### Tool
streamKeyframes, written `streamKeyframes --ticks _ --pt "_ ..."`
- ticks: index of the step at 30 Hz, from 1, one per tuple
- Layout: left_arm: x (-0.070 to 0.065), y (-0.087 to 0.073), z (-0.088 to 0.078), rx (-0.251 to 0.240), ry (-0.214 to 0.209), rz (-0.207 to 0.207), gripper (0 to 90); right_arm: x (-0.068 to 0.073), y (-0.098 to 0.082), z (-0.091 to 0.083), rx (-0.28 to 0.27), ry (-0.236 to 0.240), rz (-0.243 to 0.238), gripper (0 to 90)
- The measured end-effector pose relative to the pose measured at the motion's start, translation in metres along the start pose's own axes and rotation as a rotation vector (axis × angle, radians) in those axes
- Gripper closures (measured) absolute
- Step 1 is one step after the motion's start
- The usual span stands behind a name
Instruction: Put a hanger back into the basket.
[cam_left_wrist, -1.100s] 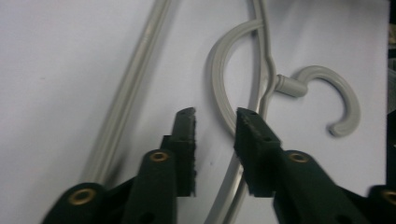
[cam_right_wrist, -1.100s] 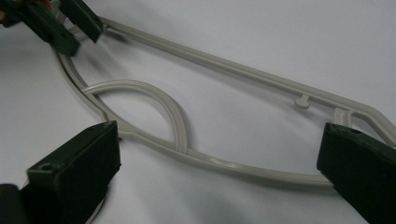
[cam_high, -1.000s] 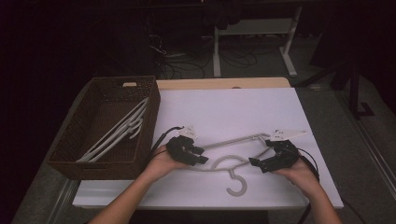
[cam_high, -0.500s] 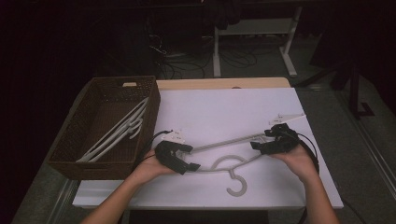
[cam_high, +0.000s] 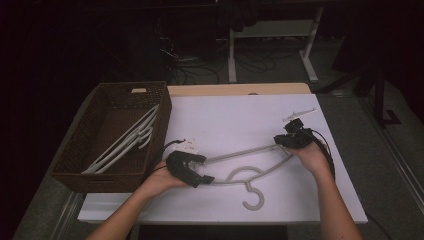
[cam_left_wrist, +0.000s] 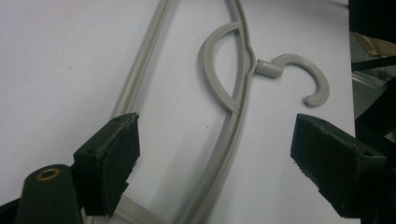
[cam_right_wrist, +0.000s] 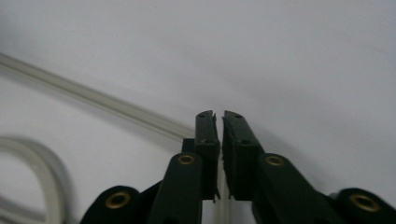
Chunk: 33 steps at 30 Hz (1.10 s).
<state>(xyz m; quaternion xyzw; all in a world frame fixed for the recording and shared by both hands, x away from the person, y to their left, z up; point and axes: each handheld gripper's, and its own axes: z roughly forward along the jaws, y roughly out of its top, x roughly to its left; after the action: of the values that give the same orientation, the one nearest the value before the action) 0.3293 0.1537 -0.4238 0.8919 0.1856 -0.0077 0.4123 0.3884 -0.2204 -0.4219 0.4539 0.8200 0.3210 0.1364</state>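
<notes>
Hanger (cam_high: 250, 176): grey plastic, lying flat on my white surface (cam_high: 230, 120); hook toward me, long axis left to right.
My left tool (cam_high: 192, 172): jaws apart, just opened, hanger's left end between them.
My right tool (cam_high: 287, 140): jaws just closed, pressed together at hanger's right end.

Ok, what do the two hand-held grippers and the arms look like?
Both are black: the left hand-held gripper has thick, blocky, worn pads; the right hand-held gripper has narrow jaws with brass-coloured rivets. A black cable trails from the right one. The forearms are bare, without sleeves.
</notes>
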Motion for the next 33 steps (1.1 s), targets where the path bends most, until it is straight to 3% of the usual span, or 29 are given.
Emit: streamKeyframes --ticks 14,25,31,33 --pt "-0.001 0.0 0.0 0.001 0.001 0.0 15.8 -0.006 0.001 0.016 0.069 -0.023 -0.01 89.1" --pt "-0.005 0.004 0.01 0.024 -0.023 0.034 17.6 -0.008 0.002 0.023 0.098 -0.018 -0.008 89.3" --pt "-0.008 0.009 0.026 0.088 -0.04 0.085 27.9 -0.007 0.003 0.026 0.111 -0.022 -0.01 89.4" --pt "-0.009 0.011 0.033 0.12 -0.048 0.119 36.5 -0.008 0.003 0.026 0.113 -0.019 -0.008 89.4"
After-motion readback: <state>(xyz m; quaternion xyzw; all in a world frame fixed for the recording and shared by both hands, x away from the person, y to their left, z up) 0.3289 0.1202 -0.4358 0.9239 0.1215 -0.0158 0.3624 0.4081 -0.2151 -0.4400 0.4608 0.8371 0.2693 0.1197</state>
